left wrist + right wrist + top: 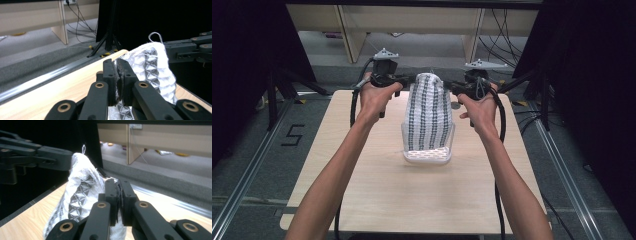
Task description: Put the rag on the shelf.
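A white cloth [428, 112] with dark patterned stripes hangs stretched between my two grippers above the wooden table [377, 190]. Its lower end drops into a clear plastic basket [447, 159] at the table's middle. My left gripper [409, 80] is shut on the cloth's upper left edge. In the left gripper view its jaws [117, 72] pinch the fabric [152, 65], and the other gripper [190, 48] shows beyond. My right gripper [453, 89] is shut on the upper right edge. The right gripper view has those jaws [117, 192] clamped on the cloth [80, 187], with the left gripper [37, 155] opposite.
Dark tripod legs [277, 90] stand left of the table and more stand at the right [537, 85]. A light wooden shelf unit [352, 35] with cables lies beyond the far edge. Metal floor rails [242, 185] run along both sides.
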`<state>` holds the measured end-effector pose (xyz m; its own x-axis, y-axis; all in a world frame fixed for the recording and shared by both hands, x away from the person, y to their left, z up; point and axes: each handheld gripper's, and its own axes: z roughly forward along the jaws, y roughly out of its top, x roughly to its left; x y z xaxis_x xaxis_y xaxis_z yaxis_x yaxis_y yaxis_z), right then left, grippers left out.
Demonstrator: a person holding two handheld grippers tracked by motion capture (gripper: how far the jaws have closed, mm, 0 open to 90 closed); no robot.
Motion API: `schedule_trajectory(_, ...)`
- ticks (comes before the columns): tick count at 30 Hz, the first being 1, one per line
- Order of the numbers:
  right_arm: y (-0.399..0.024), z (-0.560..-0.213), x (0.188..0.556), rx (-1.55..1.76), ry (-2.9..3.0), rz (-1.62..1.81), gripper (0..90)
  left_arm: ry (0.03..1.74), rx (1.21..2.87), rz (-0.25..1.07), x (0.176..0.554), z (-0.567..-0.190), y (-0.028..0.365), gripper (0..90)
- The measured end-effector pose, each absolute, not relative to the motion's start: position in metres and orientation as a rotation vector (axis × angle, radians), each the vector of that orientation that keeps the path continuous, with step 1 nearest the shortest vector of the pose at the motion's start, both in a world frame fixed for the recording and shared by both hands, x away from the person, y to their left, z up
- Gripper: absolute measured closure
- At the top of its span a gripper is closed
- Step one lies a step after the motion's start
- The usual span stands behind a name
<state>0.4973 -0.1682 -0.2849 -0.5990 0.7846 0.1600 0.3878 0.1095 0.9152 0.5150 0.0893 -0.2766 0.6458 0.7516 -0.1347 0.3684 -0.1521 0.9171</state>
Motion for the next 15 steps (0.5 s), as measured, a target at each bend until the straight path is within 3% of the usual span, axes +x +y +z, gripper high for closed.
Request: schedule_trajectory(15,-0.168,-0.311,0.520,1.245,2.043,1.438,85.5,0.993,1.729,0.347,0.539,-0.309,0.087,84.2)
